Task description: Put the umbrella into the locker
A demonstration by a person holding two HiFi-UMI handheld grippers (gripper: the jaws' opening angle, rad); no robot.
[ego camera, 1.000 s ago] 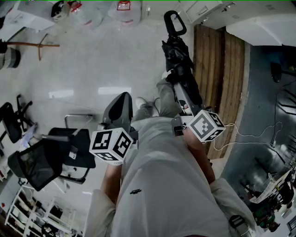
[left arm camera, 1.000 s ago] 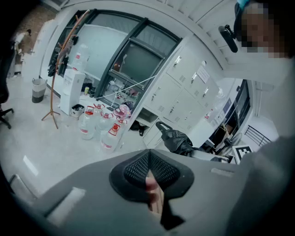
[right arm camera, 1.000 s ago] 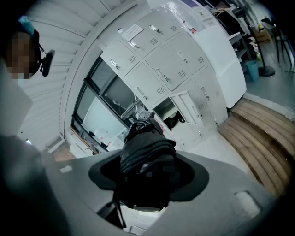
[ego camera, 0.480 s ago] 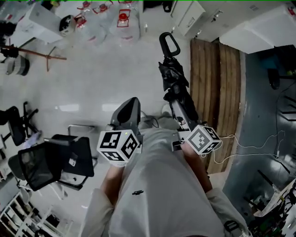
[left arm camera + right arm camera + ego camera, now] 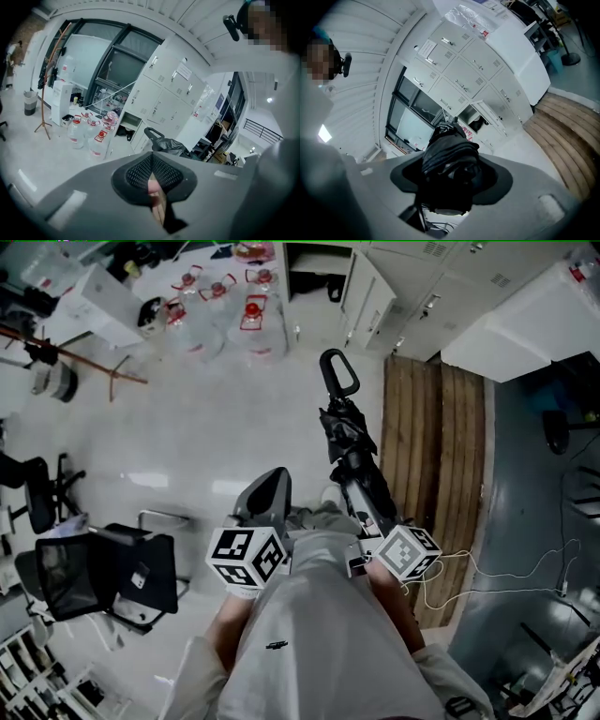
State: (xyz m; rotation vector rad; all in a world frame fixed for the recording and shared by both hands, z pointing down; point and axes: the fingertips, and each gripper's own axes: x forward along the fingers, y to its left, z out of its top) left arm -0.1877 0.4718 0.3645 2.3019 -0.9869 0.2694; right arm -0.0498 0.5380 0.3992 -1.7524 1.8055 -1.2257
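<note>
A folded black umbrella [image 5: 352,451] with a loop handle points away from me toward the white lockers [image 5: 412,287]. My right gripper [image 5: 367,502] is shut on its bundled fabric, which fills the gap between the jaws in the right gripper view as a dark umbrella [image 5: 450,159]. One locker [image 5: 314,273] stands with its door open; the open locker [image 5: 476,119] lies ahead past the umbrella. My left gripper [image 5: 270,486] is held beside it, its pads pressed together with nothing between them. The umbrella's handle [image 5: 154,136] shows just beyond the left gripper [image 5: 151,164].
Several large water bottles [image 5: 253,310] stand on the floor left of the open locker. A wooden platform [image 5: 441,456] runs along the right. A black office chair [image 5: 103,573] is at lower left, a coat stand [image 5: 66,352] at far left, and a loose cable [image 5: 506,587] at right.
Both grippers and the umbrella have advanced across the floor toward the lockers. The open locker and bottles have come further into view; the chair has dropped back.
</note>
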